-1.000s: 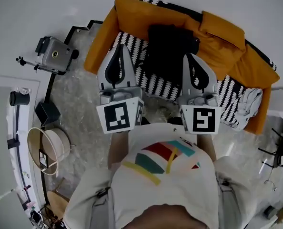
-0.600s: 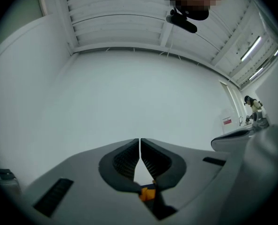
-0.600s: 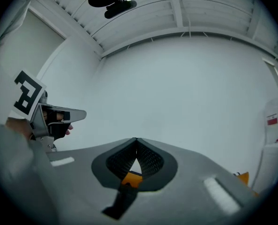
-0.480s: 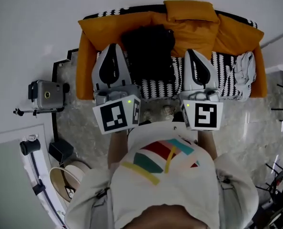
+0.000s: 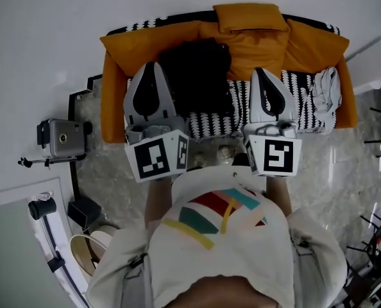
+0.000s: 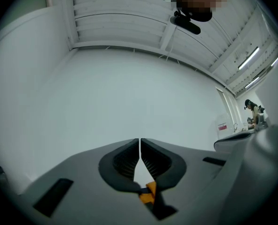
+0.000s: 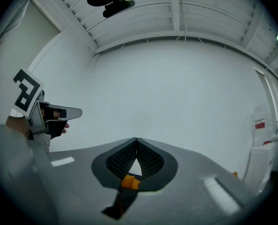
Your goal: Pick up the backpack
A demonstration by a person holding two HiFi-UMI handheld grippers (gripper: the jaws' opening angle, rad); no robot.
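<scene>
The black backpack (image 5: 197,76) lies on the striped seat of an orange sofa (image 5: 117,63), leaning against its back cushions. In the head view my left gripper (image 5: 151,66) hovers in front of the sofa's left end, just left of the backpack and apart from it. My right gripper (image 5: 262,72) hovers to the backpack's right, also apart. Both are shut with nothing between the jaws. The left gripper view shows the left gripper (image 6: 139,140) shut against a white wall. The right gripper view shows the same for the right gripper (image 7: 136,139), with the left gripper's marker cube (image 7: 27,92) at its left.
A white cloth (image 5: 325,92) lies on the sofa's right end, and an orange cushion (image 5: 248,17) sits on its back. A camera on a stand (image 5: 59,136) is left of the sofa. A black box (image 5: 83,212) and a round basket (image 5: 88,256) sit at lower left.
The sofa, seen at an angle to the right a second ago, now lies square and centred ahead. Both grippers keep their place in the view and stay shut.
</scene>
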